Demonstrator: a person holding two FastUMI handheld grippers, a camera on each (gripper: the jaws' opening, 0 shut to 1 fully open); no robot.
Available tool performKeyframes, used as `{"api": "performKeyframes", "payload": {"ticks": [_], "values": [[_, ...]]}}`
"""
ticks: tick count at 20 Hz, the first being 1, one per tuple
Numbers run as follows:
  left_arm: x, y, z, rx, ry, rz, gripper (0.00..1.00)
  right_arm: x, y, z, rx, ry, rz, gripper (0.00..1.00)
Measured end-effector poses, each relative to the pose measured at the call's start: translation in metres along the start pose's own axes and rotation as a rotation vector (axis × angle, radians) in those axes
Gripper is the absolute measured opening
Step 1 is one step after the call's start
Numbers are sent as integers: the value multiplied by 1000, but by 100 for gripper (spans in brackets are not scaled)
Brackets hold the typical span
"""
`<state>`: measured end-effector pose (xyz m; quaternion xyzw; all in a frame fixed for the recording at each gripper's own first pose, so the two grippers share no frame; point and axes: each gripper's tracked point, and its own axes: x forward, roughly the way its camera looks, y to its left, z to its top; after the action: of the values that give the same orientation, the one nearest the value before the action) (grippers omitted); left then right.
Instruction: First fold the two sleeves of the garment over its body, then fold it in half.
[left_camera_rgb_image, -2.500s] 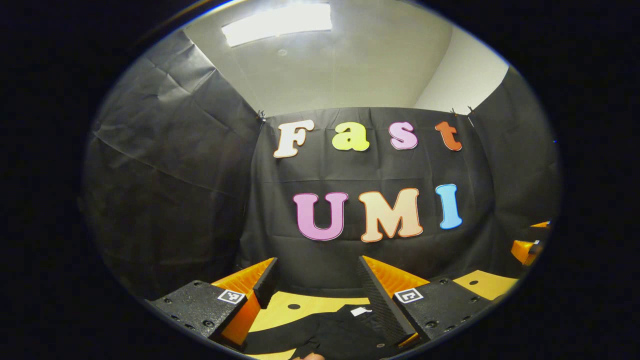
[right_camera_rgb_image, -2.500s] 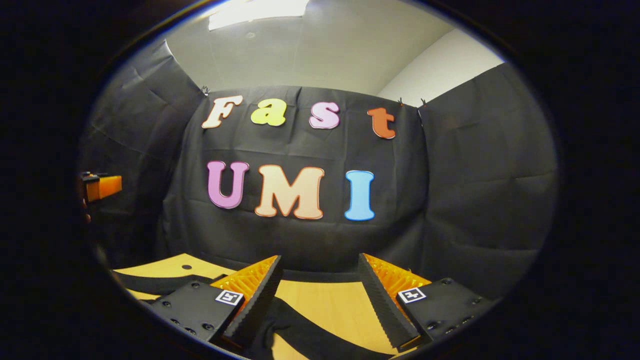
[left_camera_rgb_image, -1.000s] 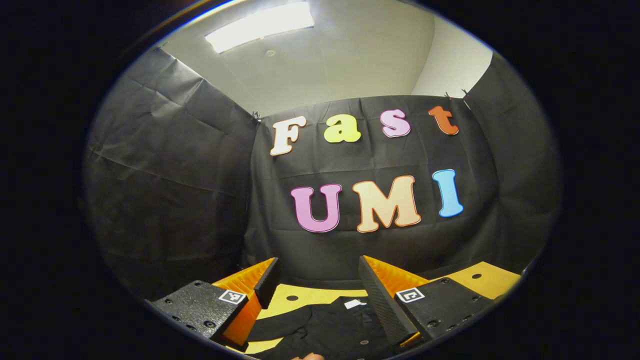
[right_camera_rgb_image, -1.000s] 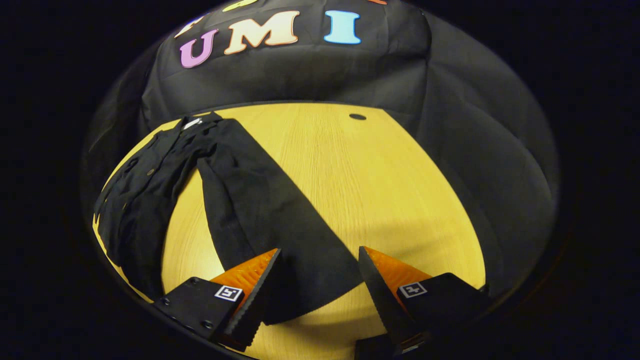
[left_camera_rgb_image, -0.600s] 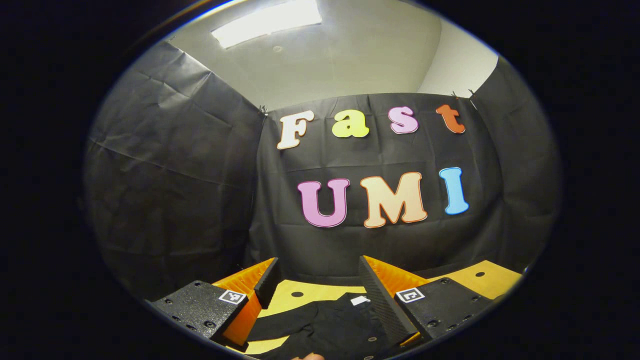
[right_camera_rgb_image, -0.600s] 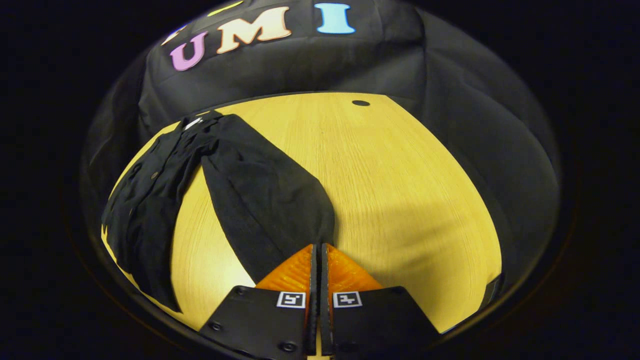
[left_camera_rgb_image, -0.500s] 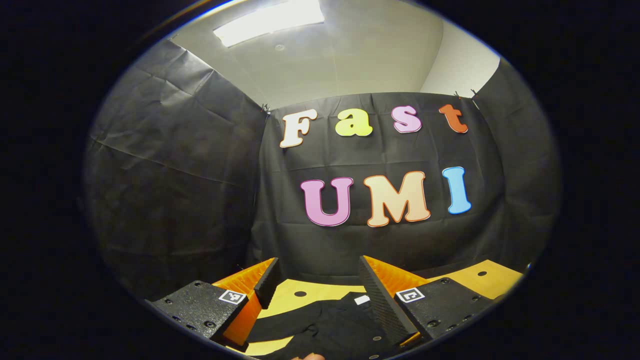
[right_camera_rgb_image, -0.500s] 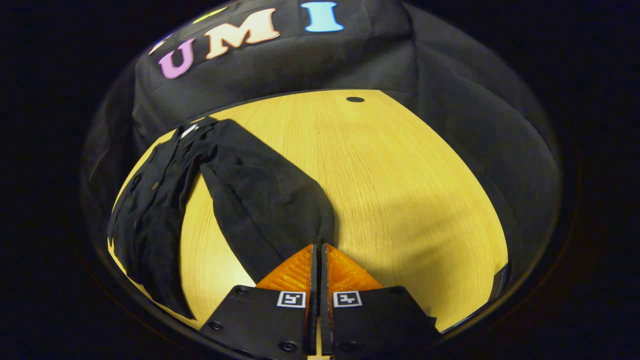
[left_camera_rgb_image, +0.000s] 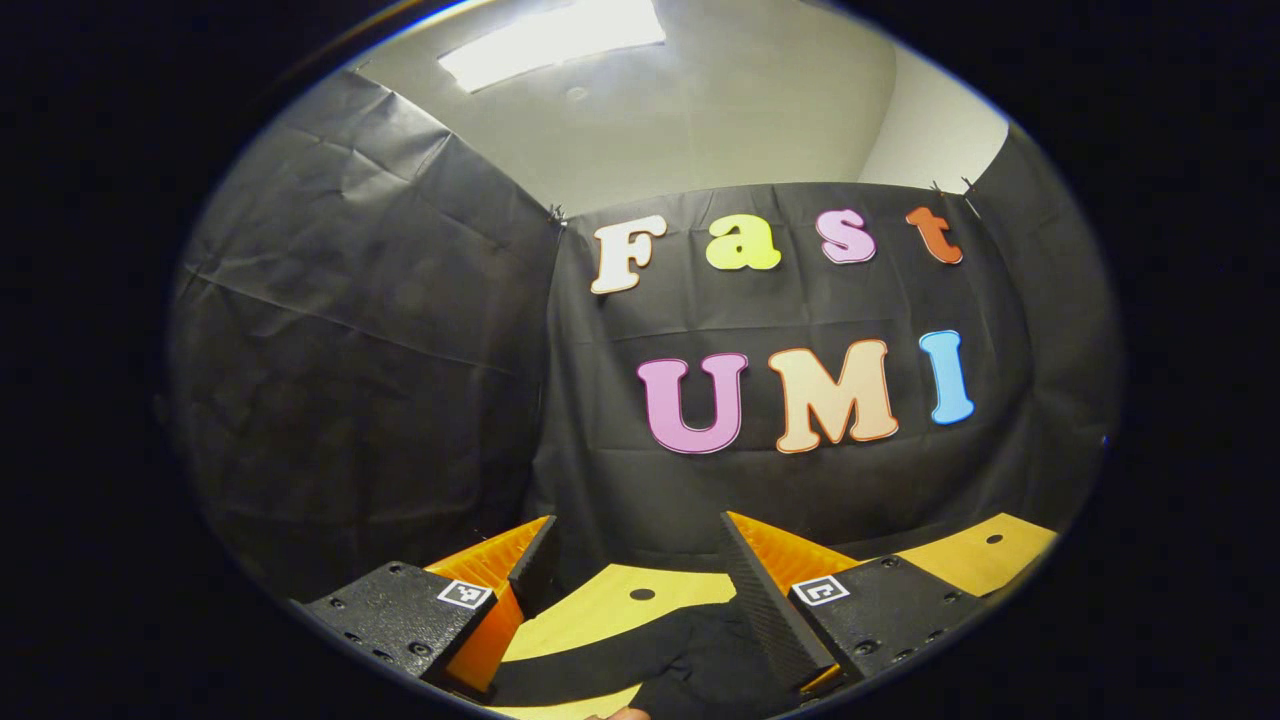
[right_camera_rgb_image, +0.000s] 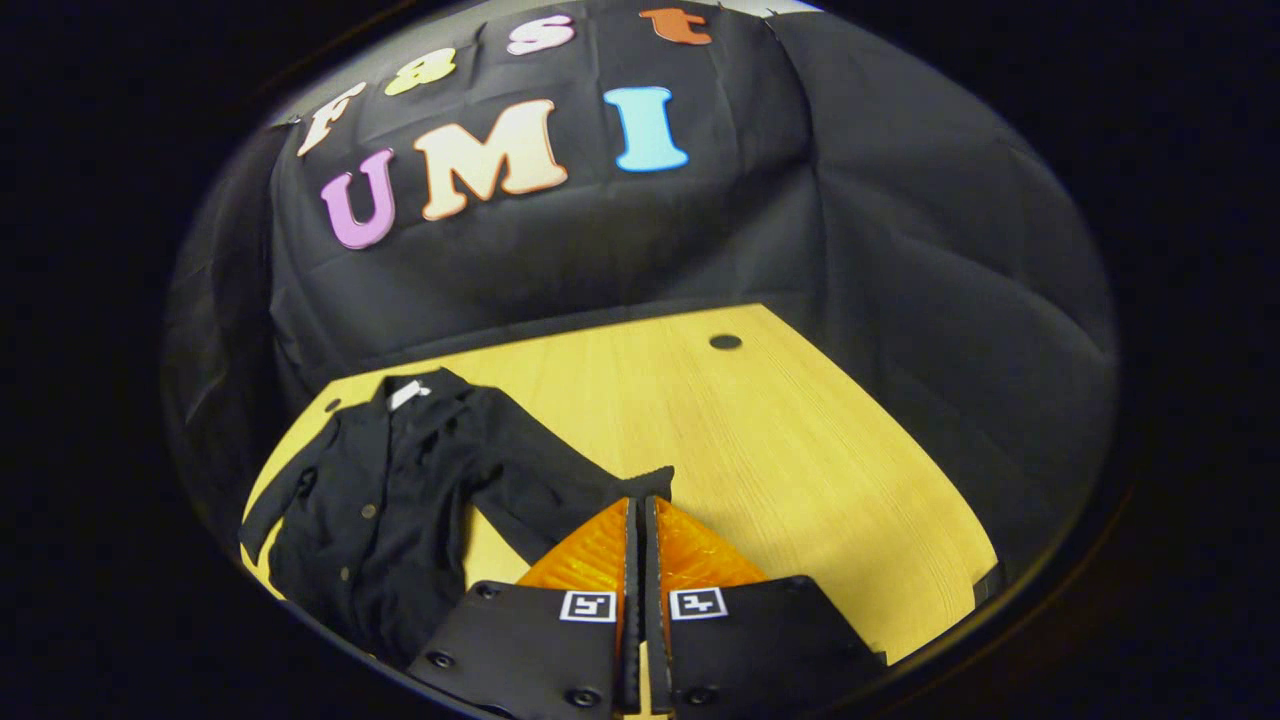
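Garment (right_camera_rgb_image: 375, 520) lies at lower left on the bench (right_camera_rgb_image: 800, 480), its sleeve (right_camera_rgb_image: 560, 490) cuff now clamped and lifted by the right tool (right_camera_rgb_image: 637, 520), starting the first fold, while the left tool (left_camera_rgb_image: 632, 560) stays apart.

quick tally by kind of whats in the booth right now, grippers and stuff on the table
Two-finger grippers: 2, the left gripper with fingers apart and the right gripper shut on the sleeve cuff
Black button-up garment: 1
Light wooden table: 1
Total: 4
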<state>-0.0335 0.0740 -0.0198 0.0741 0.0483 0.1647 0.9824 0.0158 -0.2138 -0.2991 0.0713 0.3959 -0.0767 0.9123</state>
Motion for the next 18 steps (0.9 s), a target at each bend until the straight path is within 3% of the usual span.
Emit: {"api": "performKeyframes", "payload": {"ticks": [6,18], "values": [[9,42,-6,4,15,36,93,3,85,47,-59,-81,112,5],[27,116,-27,22,52,100,93,22,239,74,-126,-119,291,5]]}}
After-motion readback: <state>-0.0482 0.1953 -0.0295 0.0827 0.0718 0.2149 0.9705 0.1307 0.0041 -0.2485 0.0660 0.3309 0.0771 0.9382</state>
